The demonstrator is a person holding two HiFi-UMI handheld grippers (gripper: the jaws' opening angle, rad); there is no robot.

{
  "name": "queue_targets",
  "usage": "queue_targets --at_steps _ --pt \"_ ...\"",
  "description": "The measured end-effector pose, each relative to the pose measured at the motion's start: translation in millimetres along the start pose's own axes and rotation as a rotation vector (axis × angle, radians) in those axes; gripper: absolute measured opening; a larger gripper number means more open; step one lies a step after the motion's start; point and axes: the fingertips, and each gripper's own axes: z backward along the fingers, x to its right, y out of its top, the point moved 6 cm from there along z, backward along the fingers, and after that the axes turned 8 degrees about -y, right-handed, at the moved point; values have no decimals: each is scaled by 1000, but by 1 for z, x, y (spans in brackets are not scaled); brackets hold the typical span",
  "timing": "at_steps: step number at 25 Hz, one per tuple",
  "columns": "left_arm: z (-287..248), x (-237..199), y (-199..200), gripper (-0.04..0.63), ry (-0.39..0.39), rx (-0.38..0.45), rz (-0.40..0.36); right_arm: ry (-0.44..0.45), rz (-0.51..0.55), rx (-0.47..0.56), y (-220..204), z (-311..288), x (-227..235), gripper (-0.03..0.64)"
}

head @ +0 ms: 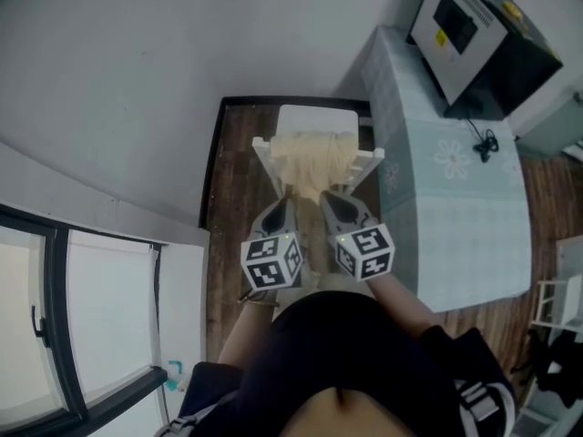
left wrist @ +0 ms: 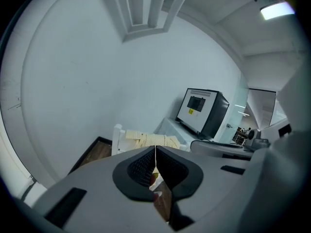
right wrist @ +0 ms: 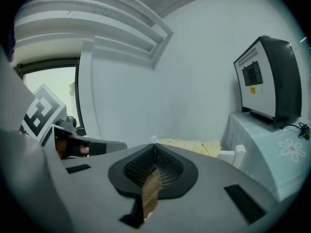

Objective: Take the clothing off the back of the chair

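Hovering just short of the white chair (head: 316, 116), the left tongs (head: 281, 209) and right tongs (head: 333, 203) are both closed on nothing. The cream clothing (head: 312, 157) hangs bunched over the chair's back, untouched. The reach seems under way; next the tongs must open, pinch the fabric and lift it clear.

Lab-like room: boxy machine (head: 481, 36) on clothed table (head: 474, 239), bare white walls (head: 109, 71)

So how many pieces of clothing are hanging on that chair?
1: a cream knitted garment draped over the back of the white chair; another layer could be hidden beneath it.
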Motion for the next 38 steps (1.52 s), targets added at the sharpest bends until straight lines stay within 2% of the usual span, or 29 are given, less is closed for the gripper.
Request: queue_targets --at_steps 12,21,27,34,38 --pt "-51 -14 6 5 -47 -65 -42 -158 -27 3 -1 -22 43 12" --pt "-93 -30 6 11 -79 -120 -83 -256 -62 -52 -10 -46 71 15" --pt "-115 -45 1 130 -104 -151 -86 -285 -67 -84 -18 -62 81 23" --pt "-138 -55 -4 245 -146 -172 -82 -317 -95 -117 -26 -75 95 147" --pt "-151 -60 -7 284 -141 -182 -79 -336 -105 -143 -33 -84 104 218"
